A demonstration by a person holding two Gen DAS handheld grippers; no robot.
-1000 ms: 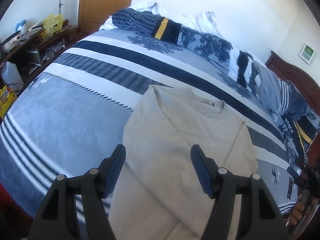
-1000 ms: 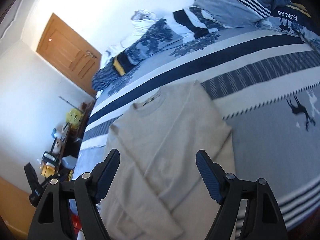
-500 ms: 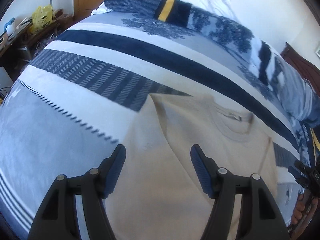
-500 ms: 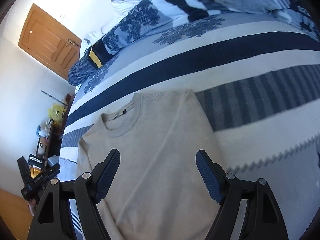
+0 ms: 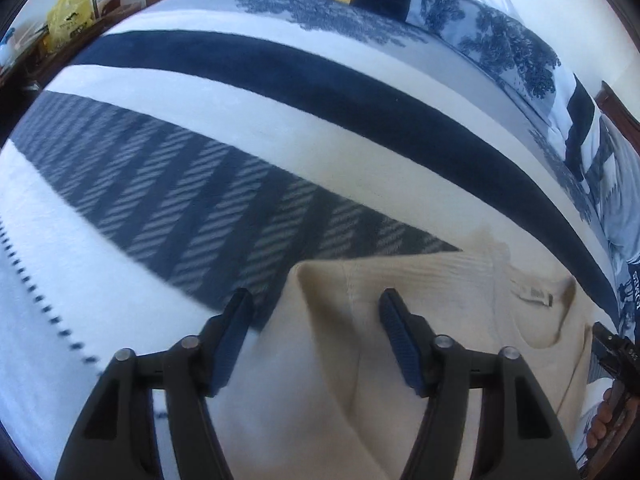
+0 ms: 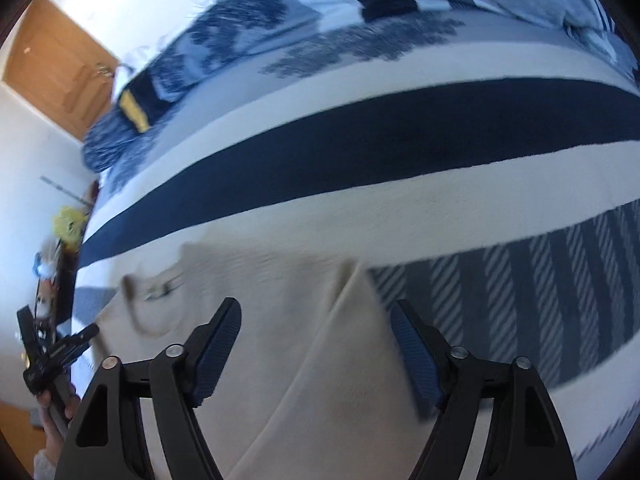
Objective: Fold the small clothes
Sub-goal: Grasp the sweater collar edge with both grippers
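A cream sweater lies flat on the blue and white striped blanket, its collar and label toward the pillows. My left gripper hovers close over the sweater's left shoulder corner, which lies between the closing jaws; the pads press on nothing. In the right wrist view the sweater is blurred. My right gripper hangs over its right shoulder corner, jaws wide and closing slightly, nothing pinched. Each view catches the other gripper at its edge, held in a hand.
Folded bedding and pillows pile along the bed's far side. A wooden door and a cluttered shelf with a yellow bag stand to the left. A dark headboard is at the right.
Both grippers have dropped and moved forward from over the sweater's body to its two shoulder corners. The left jaws have narrowed, and the right ones only slightly.
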